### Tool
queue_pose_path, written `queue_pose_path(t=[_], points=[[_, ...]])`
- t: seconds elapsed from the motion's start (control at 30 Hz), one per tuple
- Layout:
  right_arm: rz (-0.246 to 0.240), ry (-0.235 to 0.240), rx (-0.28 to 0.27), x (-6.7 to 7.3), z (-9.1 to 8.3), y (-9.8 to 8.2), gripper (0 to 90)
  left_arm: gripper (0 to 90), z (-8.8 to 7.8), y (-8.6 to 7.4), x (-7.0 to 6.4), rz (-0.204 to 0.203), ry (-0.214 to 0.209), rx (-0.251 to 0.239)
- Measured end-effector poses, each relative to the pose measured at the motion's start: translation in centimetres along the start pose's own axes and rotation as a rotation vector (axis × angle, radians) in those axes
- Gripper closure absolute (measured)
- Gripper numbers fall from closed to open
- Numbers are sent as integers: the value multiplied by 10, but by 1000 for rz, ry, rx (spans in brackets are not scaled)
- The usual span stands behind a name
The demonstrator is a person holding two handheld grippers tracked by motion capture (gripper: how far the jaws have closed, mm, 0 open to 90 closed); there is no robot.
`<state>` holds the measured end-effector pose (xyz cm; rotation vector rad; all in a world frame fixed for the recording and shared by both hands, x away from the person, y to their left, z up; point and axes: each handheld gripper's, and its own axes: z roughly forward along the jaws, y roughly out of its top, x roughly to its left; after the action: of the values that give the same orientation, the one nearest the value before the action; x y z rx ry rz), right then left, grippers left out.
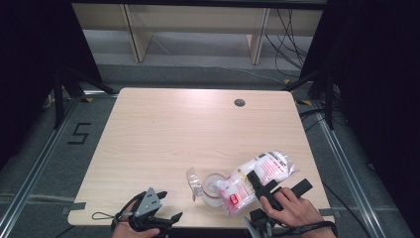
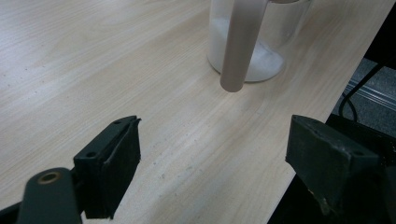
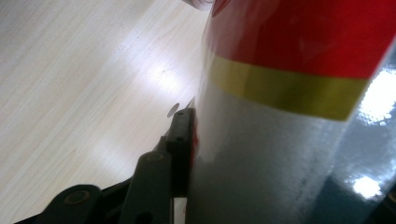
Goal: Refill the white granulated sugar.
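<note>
A clear plastic bag of white grains, with red labels, lies tilted, its lower end over a clear cup. My right gripper is shut on the bag's middle. In the right gripper view one pad presses the bag's side, and the other jaw is hidden behind it. The cup holds a layer of white grains, and its pale handle faces my left gripper. That left gripper stands open by the table's front edge, left of the cup, with nothing between its jaws.
The pale wooden table has a round cable hole at the back right. Its front edge runs just under both hands. Cables and black stand legs lie on the floor around it, near a "5" marking on the left.
</note>
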<state>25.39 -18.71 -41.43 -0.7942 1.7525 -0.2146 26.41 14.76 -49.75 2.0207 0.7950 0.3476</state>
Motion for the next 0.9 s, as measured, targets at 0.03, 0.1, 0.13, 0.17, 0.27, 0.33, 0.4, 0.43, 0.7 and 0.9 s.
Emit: queue_pose_path(t=[0.03,0.1,0.13,0.17,0.27,0.33,0.4,0.43,0.7,0.9], points=[[1,-2,0,0,0,0,666,174,0,0,1,15,-1,0],[-1,-2,3,0,0,-1,666,173,0,0,0,2,-1,0],[0,-2,3,1,0,-1,667,174,0,0,-1,-12,1,0],[5,0,1,0,0,-1,667,174,0,0,0,-7,0,0],[-18,-7,-1,-1,0,-2,668,174,0,0,1,13,-1,-1],[2,-6,3,1,-1,-2,668,174,0,0,1,13,-2,-5],[3,-2,1,1,0,-2,669,173,0,0,1,13,-1,-6],[4,4,-1,1,0,-2,670,174,0,0,1,6,-2,-3],[-19,-11,-14,-1,0,-3,674,174,-2,1,2,33,3,14],[21,-9,-4,2,0,-4,678,174,-2,1,2,28,4,13]])
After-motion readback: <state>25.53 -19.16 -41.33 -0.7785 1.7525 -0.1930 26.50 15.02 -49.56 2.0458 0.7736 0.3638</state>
